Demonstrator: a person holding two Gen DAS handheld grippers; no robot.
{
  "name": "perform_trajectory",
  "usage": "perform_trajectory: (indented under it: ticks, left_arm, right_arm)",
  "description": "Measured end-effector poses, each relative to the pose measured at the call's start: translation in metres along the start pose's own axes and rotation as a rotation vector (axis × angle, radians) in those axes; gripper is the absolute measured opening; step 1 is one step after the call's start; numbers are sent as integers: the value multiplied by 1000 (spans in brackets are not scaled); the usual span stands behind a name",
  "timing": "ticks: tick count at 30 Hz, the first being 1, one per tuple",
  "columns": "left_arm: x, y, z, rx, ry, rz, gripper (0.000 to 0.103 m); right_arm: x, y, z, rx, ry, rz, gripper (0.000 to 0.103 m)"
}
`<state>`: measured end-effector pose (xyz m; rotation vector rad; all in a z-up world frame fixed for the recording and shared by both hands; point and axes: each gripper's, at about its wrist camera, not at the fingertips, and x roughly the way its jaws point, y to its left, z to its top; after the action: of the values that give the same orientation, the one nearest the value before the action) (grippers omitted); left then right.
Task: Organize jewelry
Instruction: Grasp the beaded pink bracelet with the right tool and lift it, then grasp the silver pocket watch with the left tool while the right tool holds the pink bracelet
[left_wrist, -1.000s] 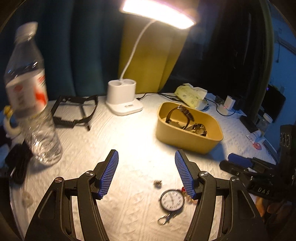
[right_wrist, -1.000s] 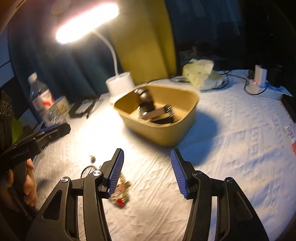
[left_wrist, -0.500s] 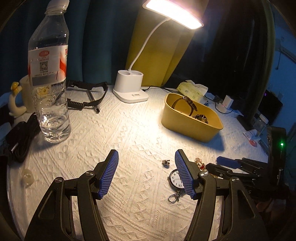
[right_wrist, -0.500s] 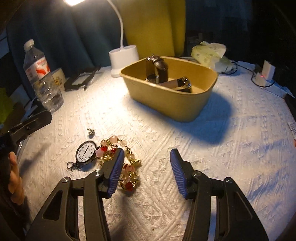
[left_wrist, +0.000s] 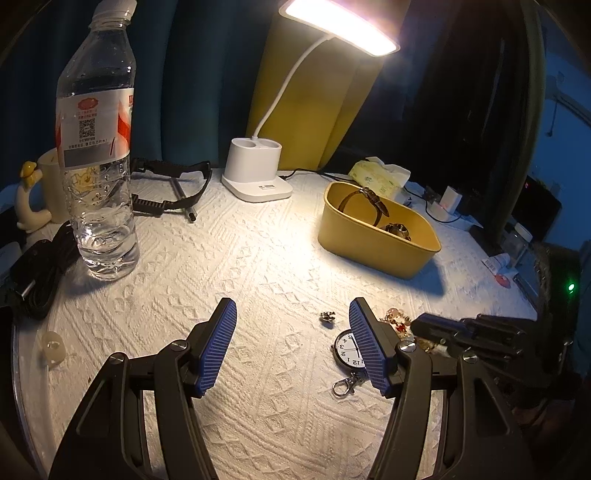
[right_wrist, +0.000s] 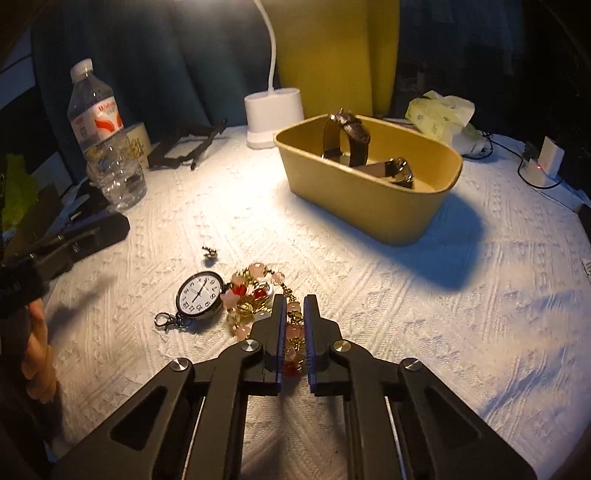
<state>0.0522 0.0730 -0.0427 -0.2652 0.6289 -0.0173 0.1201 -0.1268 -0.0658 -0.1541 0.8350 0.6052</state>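
A bracelet (right_wrist: 251, 295) of pink, red and gold beads lies on the white cloth, and my right gripper (right_wrist: 294, 306) is shut on its near part, beads pinched between the blue pads. A pocket watch (right_wrist: 199, 295) with a clasp lies just left of it, with a small metal charm (right_wrist: 209, 253) beyond. The yellow tub (right_wrist: 369, 206) behind holds two wristwatches (right_wrist: 347, 138). My left gripper (left_wrist: 291, 321) hovers open over bare cloth. The pocket watch (left_wrist: 345, 349) lies partly behind its right finger, and the charm (left_wrist: 327, 316) is just ahead. In the left wrist view the right gripper (left_wrist: 436, 328) reaches in over the bracelet (left_wrist: 399, 321).
A water bottle (left_wrist: 98, 166) and a mug (left_wrist: 40, 188) stand at the left, near black cables (left_wrist: 37, 273). A lamp base (left_wrist: 256, 173) and a black strap (left_wrist: 166, 188) sit at the back. A tissue pack (left_wrist: 380, 175) and a charger (left_wrist: 448, 201) lie behind the tub.
My right gripper has come down over the bracelet and closed its jaws on the beads. My left gripper has drifted a little toward the pocket watch and stays open.
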Motion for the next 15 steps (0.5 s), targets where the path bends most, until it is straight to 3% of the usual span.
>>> perform_trajectory:
  ticks: [9, 15]
  left_arm:
    - [4, -13, -1, 31, 26, -3, 67]
    - [16, -31, -6, 76, 88, -6, 67]
  right_arm:
    - [-37, -9, 16, 11, -109, -8, 9]
    - [-49, -26, 17, 43, -146, -12, 9]
